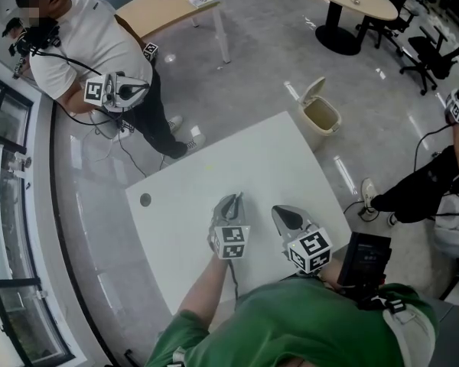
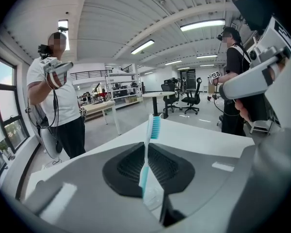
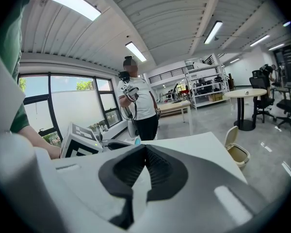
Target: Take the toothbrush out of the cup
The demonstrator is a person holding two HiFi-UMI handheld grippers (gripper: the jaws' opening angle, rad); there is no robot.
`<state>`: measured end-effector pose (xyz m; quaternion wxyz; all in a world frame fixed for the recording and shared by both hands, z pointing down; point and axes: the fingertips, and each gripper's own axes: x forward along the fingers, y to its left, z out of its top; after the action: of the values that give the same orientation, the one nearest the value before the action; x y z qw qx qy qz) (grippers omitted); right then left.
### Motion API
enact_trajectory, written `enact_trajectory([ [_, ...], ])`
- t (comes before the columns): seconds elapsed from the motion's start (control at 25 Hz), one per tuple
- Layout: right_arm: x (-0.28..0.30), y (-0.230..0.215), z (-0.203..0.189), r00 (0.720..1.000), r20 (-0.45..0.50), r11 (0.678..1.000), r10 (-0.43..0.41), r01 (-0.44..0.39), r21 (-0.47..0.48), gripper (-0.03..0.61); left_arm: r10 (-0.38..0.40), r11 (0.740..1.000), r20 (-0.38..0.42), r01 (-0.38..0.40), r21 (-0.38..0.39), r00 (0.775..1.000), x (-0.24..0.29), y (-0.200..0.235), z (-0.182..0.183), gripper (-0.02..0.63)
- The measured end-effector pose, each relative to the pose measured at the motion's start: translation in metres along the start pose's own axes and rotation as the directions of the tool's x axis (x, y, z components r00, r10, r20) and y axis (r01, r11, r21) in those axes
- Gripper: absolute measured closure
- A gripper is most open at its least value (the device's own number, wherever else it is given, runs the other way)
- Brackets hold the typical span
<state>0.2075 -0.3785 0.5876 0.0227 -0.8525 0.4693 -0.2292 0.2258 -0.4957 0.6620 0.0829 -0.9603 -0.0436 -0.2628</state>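
A white and teal toothbrush (image 2: 146, 154) stands upright between the dark pads of my left gripper (image 2: 146, 148), teal bristles (image 2: 155, 127) at the top. The pads press on its handle. Something clear and glossy sits at the handle's lower end; I cannot tell whether it is the cup. In the head view my left gripper (image 1: 236, 199) hovers over the white table (image 1: 206, 174), with my right gripper (image 1: 281, 212) close beside it. My right gripper (image 3: 145, 149) is shut with nothing visible between its pads. From there the brush's teal tip (image 3: 137, 141) shows at the left gripper.
A person in a white shirt (image 1: 92, 44) stands beyond the table's far left corner holding grippers. A small beige bin (image 1: 321, 113) sits off the table's far right corner. Another person (image 2: 235, 72) stands to the right. A dark round hole (image 1: 145, 199) marks the table's left side.
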Motion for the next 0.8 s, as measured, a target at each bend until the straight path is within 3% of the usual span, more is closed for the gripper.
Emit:
enact_trajectory([
  [0.4, -0.001, 0.012, 0.007, 0.999, 0.027, 0.999, 0.044, -0.043, -0.03, 0.575, 0.082, 0.993, 0.11, -0.072, -0.092, 0.991, -0.032, 0.018, 0.015, 0.586],
  [0.8, -0.022, 0.023, 0.015, 0.993, 0.066, 0.994, 0.093, -0.089, -0.061, 0.575, 0.209, 0.97, 0.226, -0.173, -0.17, 0.952, -0.083, 0.029, 0.044, 0.586],
])
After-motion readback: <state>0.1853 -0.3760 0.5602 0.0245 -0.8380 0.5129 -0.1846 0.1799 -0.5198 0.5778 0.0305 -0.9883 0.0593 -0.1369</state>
